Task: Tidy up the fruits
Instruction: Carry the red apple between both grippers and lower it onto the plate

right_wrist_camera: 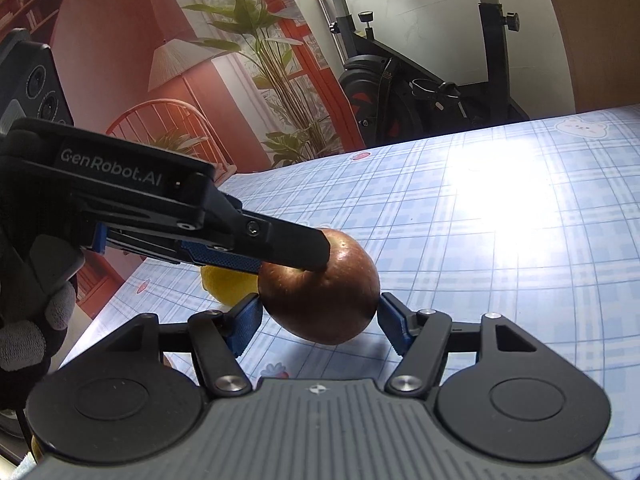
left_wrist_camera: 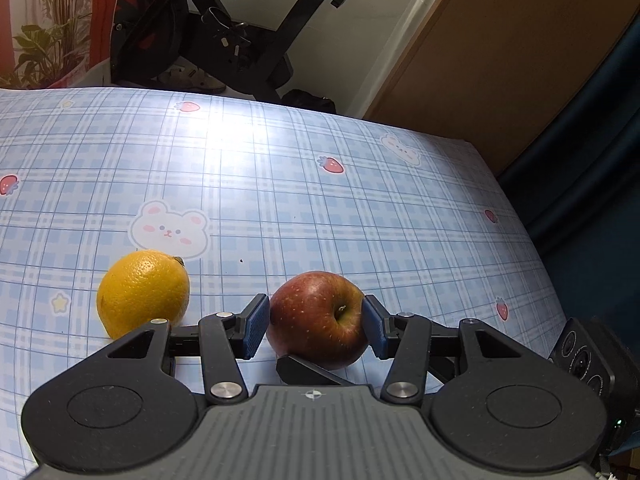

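A red apple point(left_wrist_camera: 316, 320) sits between the blue pads of my left gripper point(left_wrist_camera: 316, 312), which press on both its sides. In the right wrist view the same apple point(right_wrist_camera: 320, 300) is also clamped between the pads of my right gripper point(right_wrist_camera: 318, 312). There my left gripper point(right_wrist_camera: 292, 264) reaches in from the left with one finger over the apple's top. A black finger point(left_wrist_camera: 304, 368) of the right gripper shows under the apple in the left wrist view. A yellow-orange citrus fruit point(left_wrist_camera: 142, 294) lies on the blue checked tablecloth point(left_wrist_camera: 320, 200) just left of the apple, partly hidden behind it in the right wrist view point(right_wrist_camera: 224, 284).
The table's far edge point(left_wrist_camera: 240, 100) runs in front of a black exercise bike point(left_wrist_camera: 248, 52). A dark blue surface point(left_wrist_camera: 592, 200) lies past the right edge. A gloved hand point(right_wrist_camera: 24, 340) holds the left gripper.
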A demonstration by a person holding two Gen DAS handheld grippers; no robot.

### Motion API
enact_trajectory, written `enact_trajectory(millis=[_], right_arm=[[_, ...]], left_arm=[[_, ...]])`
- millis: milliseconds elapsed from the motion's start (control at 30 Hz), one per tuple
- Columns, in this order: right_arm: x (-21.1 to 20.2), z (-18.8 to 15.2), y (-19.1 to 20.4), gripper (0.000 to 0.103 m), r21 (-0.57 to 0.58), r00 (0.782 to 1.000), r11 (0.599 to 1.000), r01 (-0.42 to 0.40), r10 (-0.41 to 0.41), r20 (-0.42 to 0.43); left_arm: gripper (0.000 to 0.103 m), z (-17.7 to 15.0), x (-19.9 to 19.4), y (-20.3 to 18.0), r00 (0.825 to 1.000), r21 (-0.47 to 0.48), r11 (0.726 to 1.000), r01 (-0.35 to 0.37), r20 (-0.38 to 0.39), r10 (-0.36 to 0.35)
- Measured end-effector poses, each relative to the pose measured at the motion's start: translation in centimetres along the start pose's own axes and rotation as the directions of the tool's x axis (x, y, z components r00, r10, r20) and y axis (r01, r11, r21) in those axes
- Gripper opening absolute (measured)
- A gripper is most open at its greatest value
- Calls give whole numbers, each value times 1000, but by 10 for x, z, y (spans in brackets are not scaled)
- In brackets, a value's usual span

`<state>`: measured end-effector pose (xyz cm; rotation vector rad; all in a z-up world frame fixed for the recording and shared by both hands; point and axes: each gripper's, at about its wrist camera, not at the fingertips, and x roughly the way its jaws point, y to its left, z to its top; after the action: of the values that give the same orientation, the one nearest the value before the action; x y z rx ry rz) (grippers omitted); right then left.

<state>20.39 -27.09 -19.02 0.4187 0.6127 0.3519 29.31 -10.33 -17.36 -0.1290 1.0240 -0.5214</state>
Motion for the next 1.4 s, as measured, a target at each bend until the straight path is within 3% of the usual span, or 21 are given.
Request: enact_trajectory(millis=[367,767,1067,1400], right_arm=[[-43,0,42,66,-38,999,999,-2,3,41],[-38,-20,120,66,-162,996,983,-85,77,-50],[-22,-39,140,66,-171,987,980,-104,80,-138],[-21,-44,135,66,-151,983,985,-85,58,-177]], left_arm=[[53,-26,-66,-13,997,27,999,29,67,-30],[53,-69,-128,30,998,-39,999,11,63,-8],[53,-95,-135,57,999,-104,994,13,42,-9],[53,-99,-124,54,1000,-76,997,19,4,-19]])
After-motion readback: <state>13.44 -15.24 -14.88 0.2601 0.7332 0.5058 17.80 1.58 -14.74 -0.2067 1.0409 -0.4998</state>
